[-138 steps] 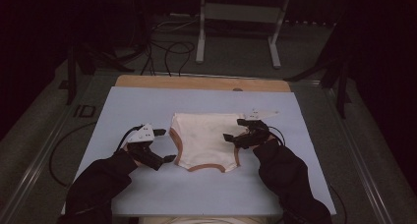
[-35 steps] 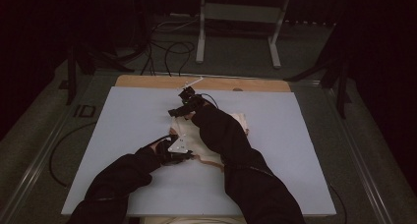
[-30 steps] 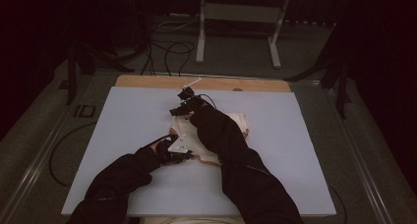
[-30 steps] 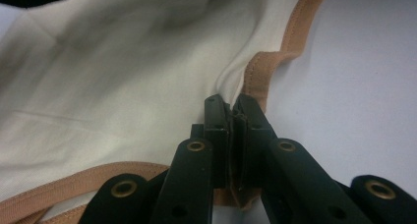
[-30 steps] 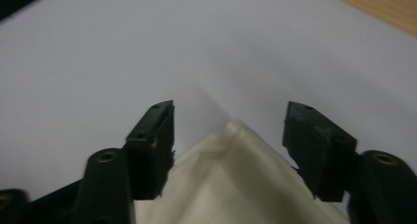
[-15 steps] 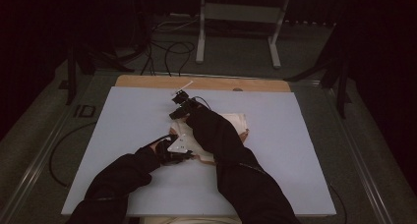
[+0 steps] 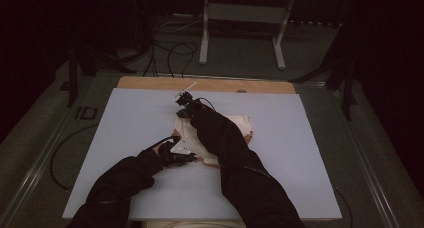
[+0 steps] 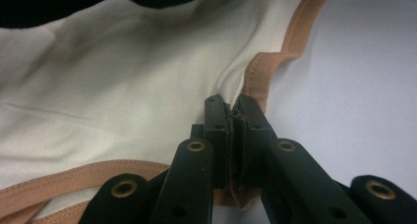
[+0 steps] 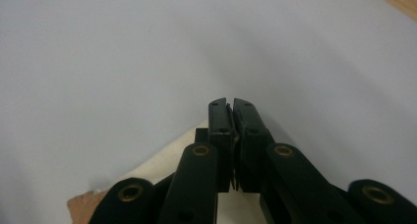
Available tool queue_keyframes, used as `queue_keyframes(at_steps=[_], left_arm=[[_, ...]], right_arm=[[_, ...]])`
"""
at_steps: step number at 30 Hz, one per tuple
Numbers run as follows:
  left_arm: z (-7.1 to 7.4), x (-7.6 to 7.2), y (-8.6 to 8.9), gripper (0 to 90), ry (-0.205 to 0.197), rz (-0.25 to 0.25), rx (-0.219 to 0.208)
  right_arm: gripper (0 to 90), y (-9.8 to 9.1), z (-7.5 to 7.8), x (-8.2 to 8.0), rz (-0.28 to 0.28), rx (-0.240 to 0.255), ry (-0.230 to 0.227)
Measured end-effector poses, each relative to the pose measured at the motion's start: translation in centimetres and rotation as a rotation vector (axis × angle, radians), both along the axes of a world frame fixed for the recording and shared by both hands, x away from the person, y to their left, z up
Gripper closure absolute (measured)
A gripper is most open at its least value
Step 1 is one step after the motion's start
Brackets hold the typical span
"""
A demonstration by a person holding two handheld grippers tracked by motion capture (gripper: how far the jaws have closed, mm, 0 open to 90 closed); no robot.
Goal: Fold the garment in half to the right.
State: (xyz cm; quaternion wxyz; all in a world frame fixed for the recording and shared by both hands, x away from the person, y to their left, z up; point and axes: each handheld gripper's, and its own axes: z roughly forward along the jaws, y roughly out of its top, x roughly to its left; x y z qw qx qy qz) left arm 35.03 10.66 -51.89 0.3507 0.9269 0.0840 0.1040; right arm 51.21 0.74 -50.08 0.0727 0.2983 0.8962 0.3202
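Left gripper [image 8: 231, 111] fingers pinching the tan hem of the cream underwear [image 8: 108, 86]; right gripper [image 9: 230, 111] fingers pressed on a cloth corner, above the desk [image 9: 123, 52].

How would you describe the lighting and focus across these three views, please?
High view: dim, surroundings nearly black, only the pale mat lit. Left gripper view: bright, cloth fairly sharp, near jaws soft. Right gripper view: evenly lit, slightly soft, faint shadow beside the jaws.
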Motion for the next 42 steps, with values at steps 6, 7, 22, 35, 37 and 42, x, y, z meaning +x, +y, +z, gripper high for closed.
queue_keyframes(at_steps=[6,7,22,35,37,42], left_arm=[[0.1,-0.1,0.0,86.3,-0.007,0.0,-0.001],[0.1,-0.1,0.0,86.3,-0.007,0.0,-0.002],[1.3,-0.4,-0.2,86.3,-0.059,-0.014,-0.003],[2.4,-0.5,-0.7,86.3,-0.091,-0.04,0.016],[2.6,-0.4,-0.8,86.2,-0.095,-0.044,0.013],[3.0,-0.5,-1.1,86.2,-0.105,-0.057,0.03]], right_arm=[[88.5,-0.5,0.5,-0.1,0.017,0.018,0.004],[88.5,-0.6,0.6,-0.2,0.019,0.019,0.001],[88.6,-2.8,3.1,-1.0,0.02,0.057,-0.046],[88.6,-4.7,4.9,-1.6,-0.012,0.092,-0.079],[88.6,-5.2,5.2,-1.8,-0.012,0.098,-0.088],[88.6,-6.0,5.5,-2.0,-0.023,0.11,-0.089]])
